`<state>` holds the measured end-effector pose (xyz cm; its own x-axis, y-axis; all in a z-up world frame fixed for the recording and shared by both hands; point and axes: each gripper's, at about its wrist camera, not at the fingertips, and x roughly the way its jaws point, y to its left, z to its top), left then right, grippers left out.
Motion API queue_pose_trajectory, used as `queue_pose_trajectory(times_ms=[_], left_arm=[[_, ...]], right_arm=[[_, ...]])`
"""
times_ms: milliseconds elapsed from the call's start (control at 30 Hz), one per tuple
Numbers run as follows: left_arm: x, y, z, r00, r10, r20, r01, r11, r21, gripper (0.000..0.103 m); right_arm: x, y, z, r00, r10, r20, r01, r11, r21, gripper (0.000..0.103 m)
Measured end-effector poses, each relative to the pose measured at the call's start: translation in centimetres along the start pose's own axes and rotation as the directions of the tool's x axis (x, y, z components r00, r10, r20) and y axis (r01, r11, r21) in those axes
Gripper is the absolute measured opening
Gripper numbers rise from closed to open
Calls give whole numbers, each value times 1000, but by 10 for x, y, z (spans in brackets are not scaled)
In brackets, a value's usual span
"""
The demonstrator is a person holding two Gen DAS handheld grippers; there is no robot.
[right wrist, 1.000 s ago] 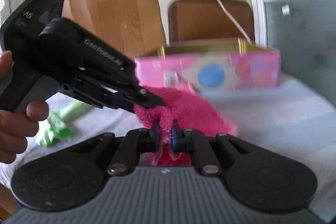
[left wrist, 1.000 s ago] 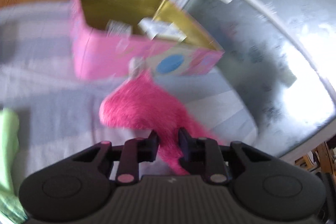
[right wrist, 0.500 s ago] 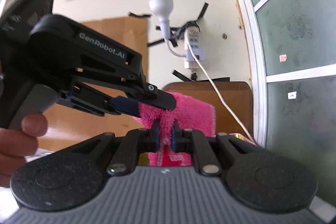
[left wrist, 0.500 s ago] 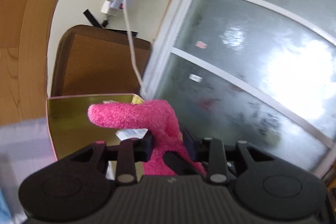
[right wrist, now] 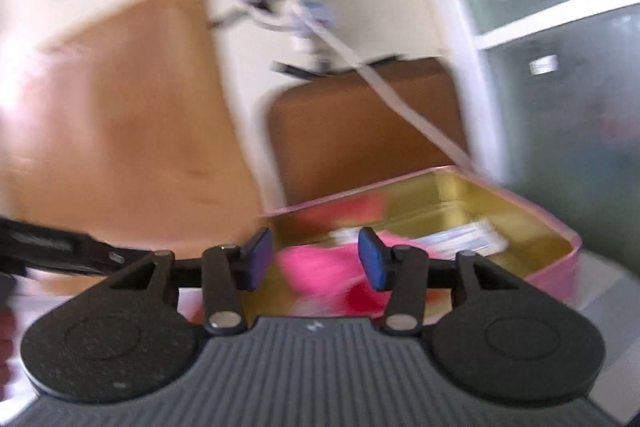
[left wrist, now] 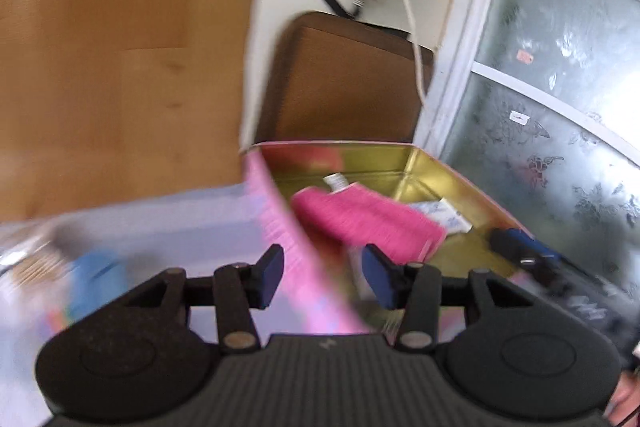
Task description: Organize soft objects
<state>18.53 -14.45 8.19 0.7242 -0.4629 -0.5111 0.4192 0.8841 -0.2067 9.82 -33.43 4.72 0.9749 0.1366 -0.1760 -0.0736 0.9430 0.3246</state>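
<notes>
Tin (left wrist: 452,173) holds one pink cloth (left wrist: 368,221), two packets (left wrist: 448,215).

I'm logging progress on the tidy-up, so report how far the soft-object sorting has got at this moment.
Done: the pink towel lies inside the pink tin, beside some small packets.
In hand: nothing; the left gripper and the right gripper are both open and empty, near the tin.
Left: a blurred blue item sits on the bed sheet outside the tin; what it is I cannot tell.
</notes>
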Motion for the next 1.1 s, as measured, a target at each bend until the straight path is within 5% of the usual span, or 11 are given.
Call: queue_pose_trajectory(times_ms=[100, 233, 333, 467, 567, 667, 733, 767, 800, 900, 1100], left_arm=[[-50, 26, -26, 999, 39, 4, -39, 999, -34, 52], [-96, 56, -75, 994, 83, -71, -90, 990, -104, 62], [-119, 70, -105, 988, 78, -134, -97, 985, -146, 68], [-133, 78, -131, 983, 38, -177, -71, 980, -187, 71], [-129, 77, -141, 977, -60, -207, 9, 971, -240, 71], [-118, 69, -149, 967, -72, -243, 15, 974, -226, 60], [-115, 66, -154, 971, -58, -231, 8, 977, -212, 34], [-113, 64, -155, 970, -61, -235, 12, 978, -207, 29], [-111, 63, -155, 969, -65, -237, 16, 979, -204, 23], [-110, 59, -151, 968, -105, -230, 51, 972, -230, 22], [-128, 36, -119, 986, -130, -99, 114, 981, -156, 22]], right_arm=[[-34, 25, -16, 973, 214, -87, -215, 977, -5, 67], [-53, 73, -54, 867, 393, -305, -422, 906, -33, 73], [-61, 115, -81, 808, 402, -431, -501, 854, -141, 74], [-51, 144, -100, 789, 343, -510, -496, 845, -199, 74], [-44, 154, -107, 797, 297, -526, -469, 852, -230, 74], [-39, 160, -112, 815, 258, -520, -439, 859, -262, 70], [-43, 162, -116, 832, 236, -501, -419, 860, -291, 47], [-43, 163, -115, 839, 224, -496, -410, 860, -304, 28], [-38, 161, -114, 844, 213, -493, -392, 871, -296, 24], [-35, 153, -106, 859, 224, -461, -369, 895, -252, 21], [-49, 145, -78, 936, 215, -279, -300, 902, -311, 14]])
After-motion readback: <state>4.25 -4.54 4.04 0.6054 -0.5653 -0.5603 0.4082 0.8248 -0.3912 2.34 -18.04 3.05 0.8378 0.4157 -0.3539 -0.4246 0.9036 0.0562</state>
